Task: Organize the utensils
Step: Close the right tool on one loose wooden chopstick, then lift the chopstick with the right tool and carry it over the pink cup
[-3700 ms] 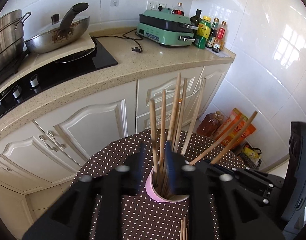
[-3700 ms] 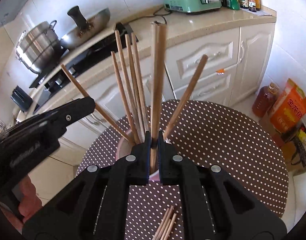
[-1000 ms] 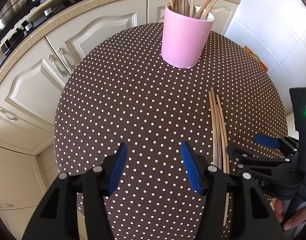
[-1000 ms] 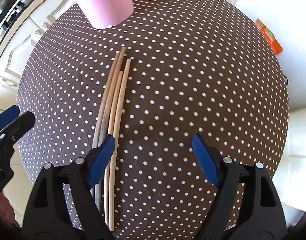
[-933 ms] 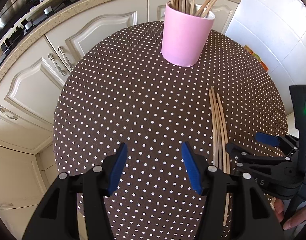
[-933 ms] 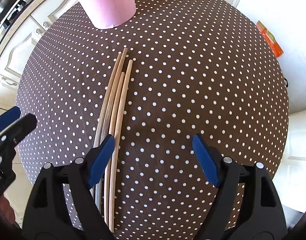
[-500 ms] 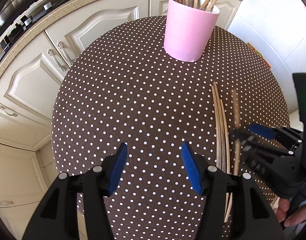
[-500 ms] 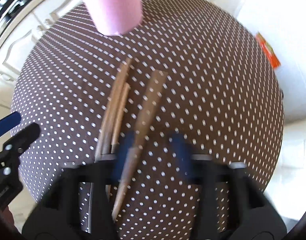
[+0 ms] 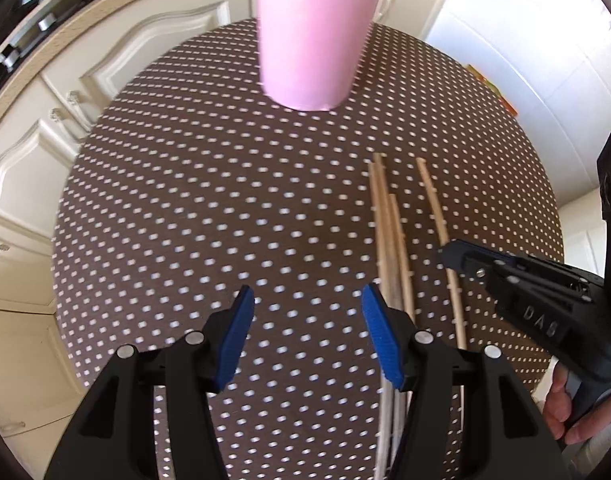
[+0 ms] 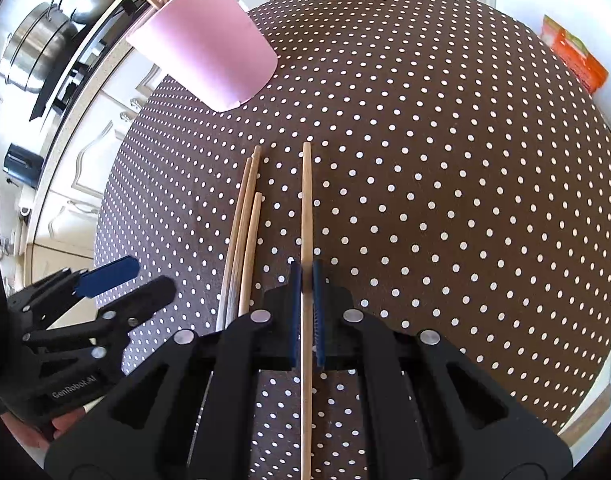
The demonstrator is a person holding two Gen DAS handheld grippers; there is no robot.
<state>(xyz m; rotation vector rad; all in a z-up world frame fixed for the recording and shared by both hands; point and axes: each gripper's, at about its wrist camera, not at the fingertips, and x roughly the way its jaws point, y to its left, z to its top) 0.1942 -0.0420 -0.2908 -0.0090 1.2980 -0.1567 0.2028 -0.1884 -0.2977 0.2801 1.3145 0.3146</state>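
On the round table (image 10: 445,128) with its brown, white-dotted cloth, the right gripper (image 10: 306,276) has just finished closing, and its blue pads are pinched tight on a single wooden chopstick (image 10: 306,200). That stick runs straight out ahead between the fingers, its far end pointing towards the back of the table, and it also passes back under the gripper body towards the camera. It sits a little apart from the three loose chopsticks (image 10: 245,220) lying side by side on the cloth just to its left (two long ones close together and a third whose tip stops shorter).

Further back on the left of the table stands the pink cup (image 10: 205,56), upright, with a bunch of chopsticks already sticking out of its top.

From the left wrist view the left gripper (image 9: 307,328) hangs over bare cloth with its blue pads (image 9: 237,340) about half open and nothing between them. The loose chopsticks lie just beside and partly under its right finger. Off to that side the right gripper shows as a black body with a person's fingers (image 9: 561,408) wrapped round its handle, and the held stick slants away from the other three.

Cream cabinet doors (image 9: 117,64) and a counter edge sit behind the table.
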